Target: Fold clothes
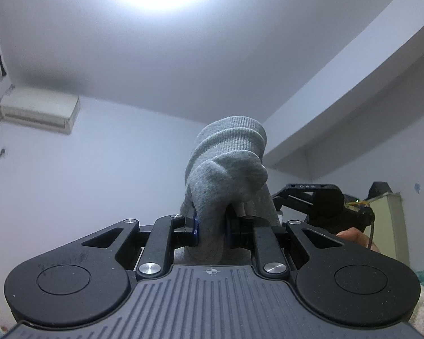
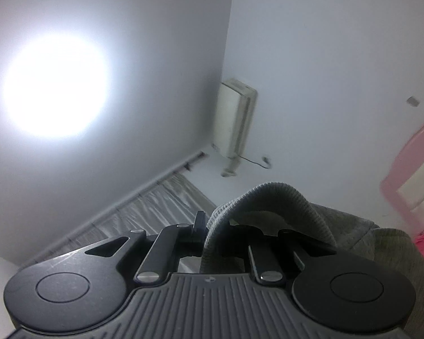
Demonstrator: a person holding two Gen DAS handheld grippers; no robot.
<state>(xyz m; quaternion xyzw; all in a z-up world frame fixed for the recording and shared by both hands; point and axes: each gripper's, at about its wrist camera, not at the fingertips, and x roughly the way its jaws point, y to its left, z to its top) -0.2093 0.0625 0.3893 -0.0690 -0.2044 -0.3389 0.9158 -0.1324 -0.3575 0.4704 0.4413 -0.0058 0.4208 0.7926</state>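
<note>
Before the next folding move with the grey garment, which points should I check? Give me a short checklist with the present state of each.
1. Left gripper is shut on the grey garment: ok, fabric is bunched between its blue pads.
2. Right gripper has a firm hold: cannot tell, the ribbed hem is draped over its fingers and hides them.
3. Both grippers hold the same garment: cannot tell.
4. Garment is spread flat between the grippers: not ok, it is crumpled in both views.
5. Surface for laying it down is in view: not ok, both cameras look up at the ceiling.

Grey garment (image 2: 353,234) hides the right gripper (image 2: 226,234) tips and runs off-frame.
</note>
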